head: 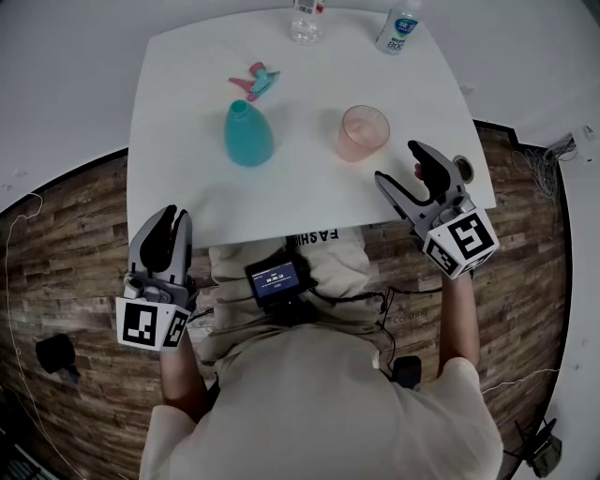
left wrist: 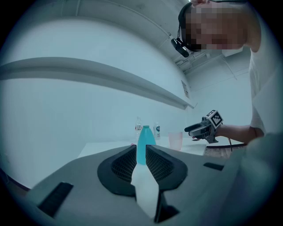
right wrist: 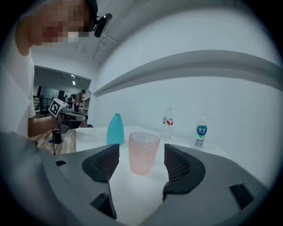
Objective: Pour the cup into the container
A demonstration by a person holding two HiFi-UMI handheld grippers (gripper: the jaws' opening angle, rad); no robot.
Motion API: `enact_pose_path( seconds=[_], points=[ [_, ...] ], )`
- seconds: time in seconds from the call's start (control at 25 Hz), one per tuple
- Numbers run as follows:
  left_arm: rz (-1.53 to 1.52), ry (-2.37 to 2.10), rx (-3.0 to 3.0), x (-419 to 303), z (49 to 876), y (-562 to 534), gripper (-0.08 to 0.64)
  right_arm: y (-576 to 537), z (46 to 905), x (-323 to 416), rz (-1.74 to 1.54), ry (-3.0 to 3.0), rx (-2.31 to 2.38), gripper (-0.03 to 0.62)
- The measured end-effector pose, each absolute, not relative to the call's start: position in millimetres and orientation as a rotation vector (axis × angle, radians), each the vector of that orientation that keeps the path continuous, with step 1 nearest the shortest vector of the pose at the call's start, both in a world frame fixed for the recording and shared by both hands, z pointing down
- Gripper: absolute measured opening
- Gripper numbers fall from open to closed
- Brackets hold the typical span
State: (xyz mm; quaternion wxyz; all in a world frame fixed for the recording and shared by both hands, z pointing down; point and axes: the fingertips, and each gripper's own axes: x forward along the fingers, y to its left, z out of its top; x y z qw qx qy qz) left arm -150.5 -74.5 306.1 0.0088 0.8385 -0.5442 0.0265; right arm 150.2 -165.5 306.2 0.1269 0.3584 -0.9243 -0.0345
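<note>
Right claw point(head: 396, 161) spread wide over the near edge of the table point(head: 187, 122), nothing pinched; left claw point(head: 173, 216) squeezed together, back off it. Just ahead of the right jaws, pink cup point(head: 363, 132), upright, untouched. Left of it, teal container point(head: 247, 134); farther back, loose spray head point(head: 253, 81) and two bottles point(head: 306, 21).

White table point(head: 187, 178) carries cup point(head: 362, 133), teal container point(head: 247, 134), spray cap point(head: 254, 81), two bottles point(head: 306, 21).
</note>
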Motion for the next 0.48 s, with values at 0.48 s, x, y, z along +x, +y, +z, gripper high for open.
enact_pose_path(
  seconds=[0.48],
  points=[
    [0.083, -1.700, 2.619, -151, 306, -85, 0.058, -188, 315, 137, -0.046, -2.710, 0.880, 0.331]
  ],
)
